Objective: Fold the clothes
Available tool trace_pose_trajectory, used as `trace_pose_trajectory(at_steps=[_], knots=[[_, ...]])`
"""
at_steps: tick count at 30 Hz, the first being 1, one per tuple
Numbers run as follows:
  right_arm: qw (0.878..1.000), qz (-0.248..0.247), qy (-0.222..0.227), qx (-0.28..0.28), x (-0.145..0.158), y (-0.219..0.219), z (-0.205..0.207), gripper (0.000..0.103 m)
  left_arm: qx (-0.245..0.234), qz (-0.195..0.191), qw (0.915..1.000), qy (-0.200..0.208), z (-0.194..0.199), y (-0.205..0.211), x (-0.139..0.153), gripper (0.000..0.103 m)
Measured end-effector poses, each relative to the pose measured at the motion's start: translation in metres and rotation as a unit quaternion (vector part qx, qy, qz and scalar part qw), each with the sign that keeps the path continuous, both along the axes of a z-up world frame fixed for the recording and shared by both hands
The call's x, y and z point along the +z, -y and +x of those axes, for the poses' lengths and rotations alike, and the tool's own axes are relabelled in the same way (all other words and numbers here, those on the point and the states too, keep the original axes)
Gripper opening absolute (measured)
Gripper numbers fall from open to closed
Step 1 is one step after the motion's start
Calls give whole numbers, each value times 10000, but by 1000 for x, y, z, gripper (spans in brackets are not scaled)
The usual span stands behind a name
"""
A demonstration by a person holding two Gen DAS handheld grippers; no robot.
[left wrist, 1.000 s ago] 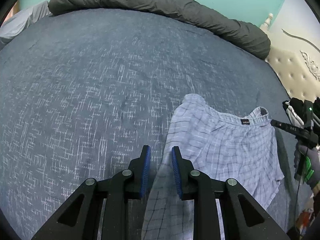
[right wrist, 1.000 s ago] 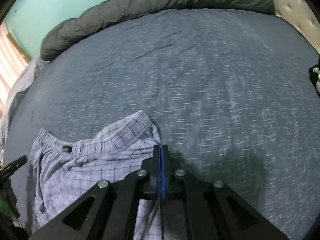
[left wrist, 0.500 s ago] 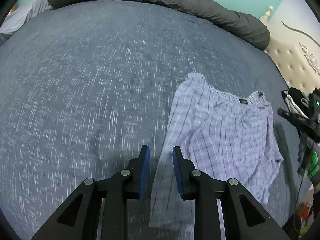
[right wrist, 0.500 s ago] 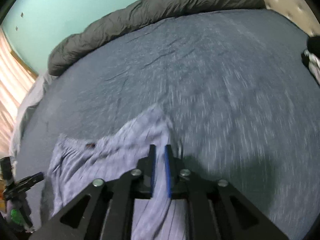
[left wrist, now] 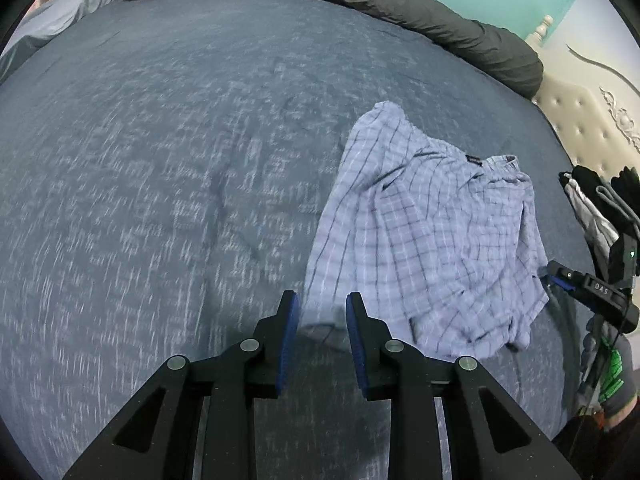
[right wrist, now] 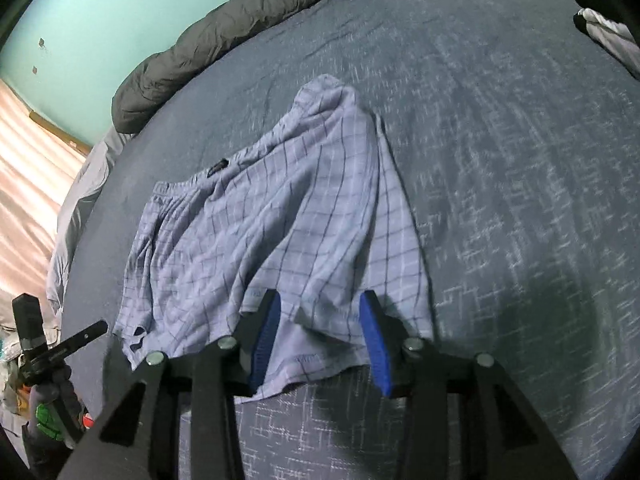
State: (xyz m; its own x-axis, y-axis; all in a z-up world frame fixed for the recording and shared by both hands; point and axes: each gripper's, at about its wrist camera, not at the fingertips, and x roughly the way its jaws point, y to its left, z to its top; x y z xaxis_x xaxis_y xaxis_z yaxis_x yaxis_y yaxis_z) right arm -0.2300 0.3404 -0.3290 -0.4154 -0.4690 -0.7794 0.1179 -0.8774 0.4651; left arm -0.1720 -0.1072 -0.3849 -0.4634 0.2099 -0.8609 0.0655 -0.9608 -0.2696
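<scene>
Your right hand-held gripper (right wrist: 320, 332) is opening, its blue pads apart with the hem of the plaid shorts (right wrist: 280, 216) lying loose between them, unpinched. Your left hand-held gripper (left wrist: 320, 332) also stands apart, gripping nothing, the shorts' edge just beyond its tips. The pale blue checked shorts lie rumpled on the dark blue bed (left wrist: 160, 160), waistband away from you.

1. Right gripper (right wrist: 322, 334): jaws opening; blue pads stand clear of the cloth hem between them.
2. Plaid shorts (right wrist: 280, 220): spread rumpled on the bed (right wrist: 500, 160).
3. Dark duvet (right wrist: 224, 36): bunched along the far bed edge.
4. Left gripper (right wrist: 82, 338): at the left border.
</scene>
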Motion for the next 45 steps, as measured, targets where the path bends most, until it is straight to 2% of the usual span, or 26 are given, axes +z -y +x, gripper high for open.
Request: trace_pose_trajectory(at_steps=[2, 5, 16, 20, 22, 26, 34, 38, 39, 45], knots=[[10000, -21, -9, -59, -6, -10, -1, 10, 78, -20, 10000, 26, 4, 3, -1, 27], [9997, -107, -83, -189, -6, -18, 0, 3, 163, 24, 9998, 57, 7, 8, -3, 27], [9946, -654, -442, -676, 8, -74, 19, 2, 199, 148, 9996, 129, 4, 8, -8, 27], [9917, -768, -632, -811, 10, -97, 20, 2, 235, 248, 9993, 128, 1, 9, -8, 39], [9912, -767, -674, -847, 7, -105, 19, 2, 259, 236, 9993, 144, 0, 9, -10, 40], [9887, -916, -568, -1042, -7, -111, 10, 2, 336, 264, 9989, 201, -5, 11, -15, 40], [9866, -950, -480, -1236, -12, -121, 4, 2, 215, 318, 9988, 313, -19, 1, -26, 40], [9869, -908, -468, -1248, -15, -118, 2, 2, 111, 247, 9993, 276, -23, -3, -26, 9], [9869, -907, -455, -1255, -16, -118, 2, 2, 98, 254, 9993, 261, -24, -2, -25, 4], [9865, -917, -446, -1284, -18, -120, 0, 2, 433, 121, 9990, 76, -18, 15, -14, 2]])
